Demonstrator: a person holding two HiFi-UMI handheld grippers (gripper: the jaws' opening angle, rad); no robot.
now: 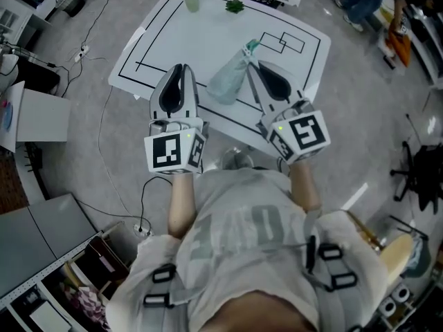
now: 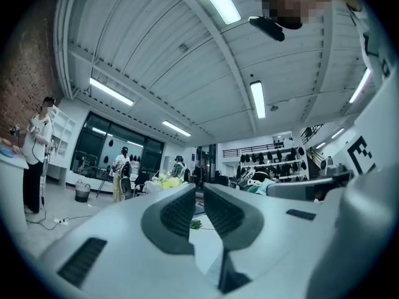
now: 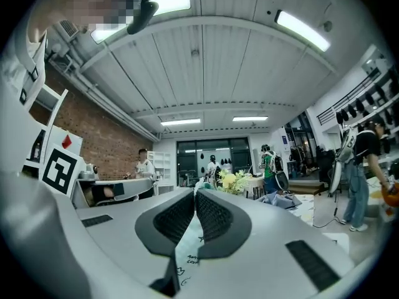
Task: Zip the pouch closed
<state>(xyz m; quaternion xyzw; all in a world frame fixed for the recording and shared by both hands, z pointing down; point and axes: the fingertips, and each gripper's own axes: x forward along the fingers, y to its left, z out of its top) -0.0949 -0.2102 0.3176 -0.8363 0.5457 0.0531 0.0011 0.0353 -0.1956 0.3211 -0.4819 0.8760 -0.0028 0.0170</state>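
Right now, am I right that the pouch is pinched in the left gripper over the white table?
Not quite: the pouch is pinched in the right gripper, not the left gripper, over the white table. The right gripper view shows its fabric between those jaws.

Pale green pouch [image 1: 227,80], white table [image 1: 173,33] with black lines.

Head camera set above, aimed steeply down at table [image 1: 208,40]. Cameras on left gripper [image 1: 181,68] and right gripper [image 1: 253,66] are aimed level along jaws; hall [image 3: 212,151] shared.
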